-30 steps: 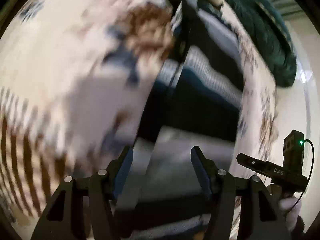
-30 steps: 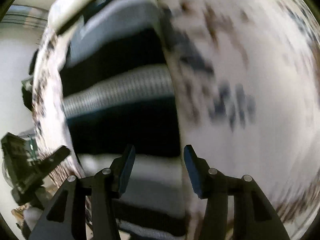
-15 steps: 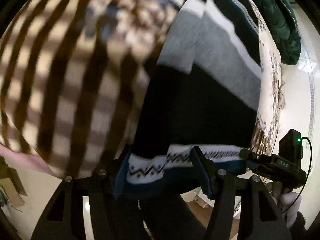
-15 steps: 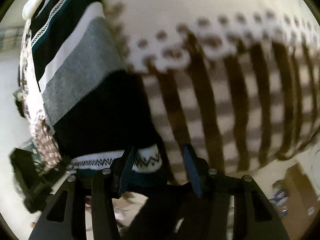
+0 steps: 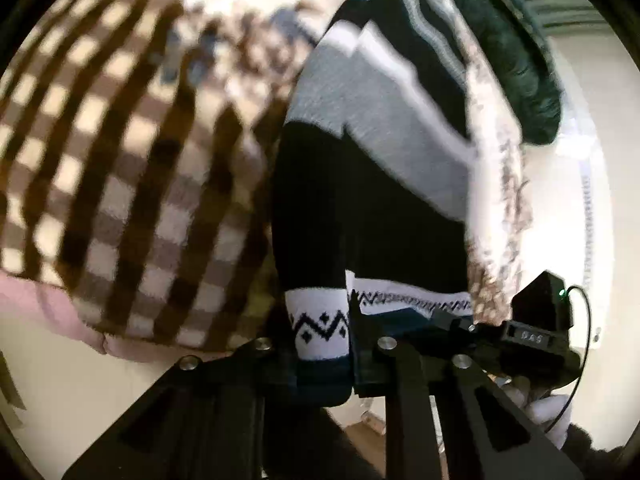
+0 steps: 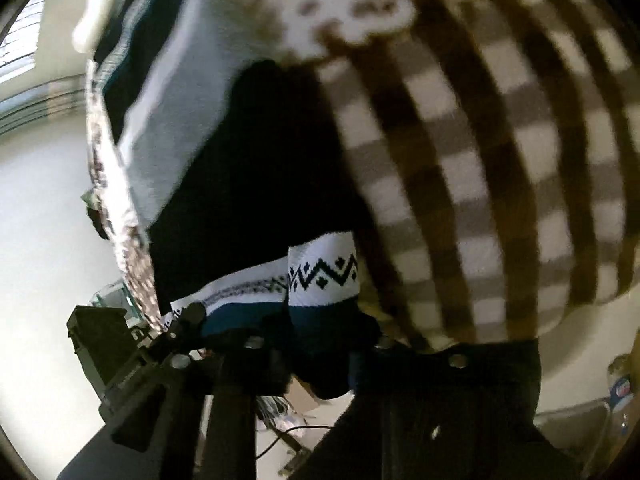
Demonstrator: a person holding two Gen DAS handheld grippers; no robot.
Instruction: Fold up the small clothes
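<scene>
Striped sweater [image 5: 372, 208] hem between both claws' fingers

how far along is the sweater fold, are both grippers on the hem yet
Early. Done: the black, grey and white striped knit sweater lies spread on the brown and cream checked blanket. In hand: the left gripper and right gripper each appear shut on its dark teal hem, below the white zigzag band. Left: no fold shows; the hem likely goes up toward the collar next.
</scene>
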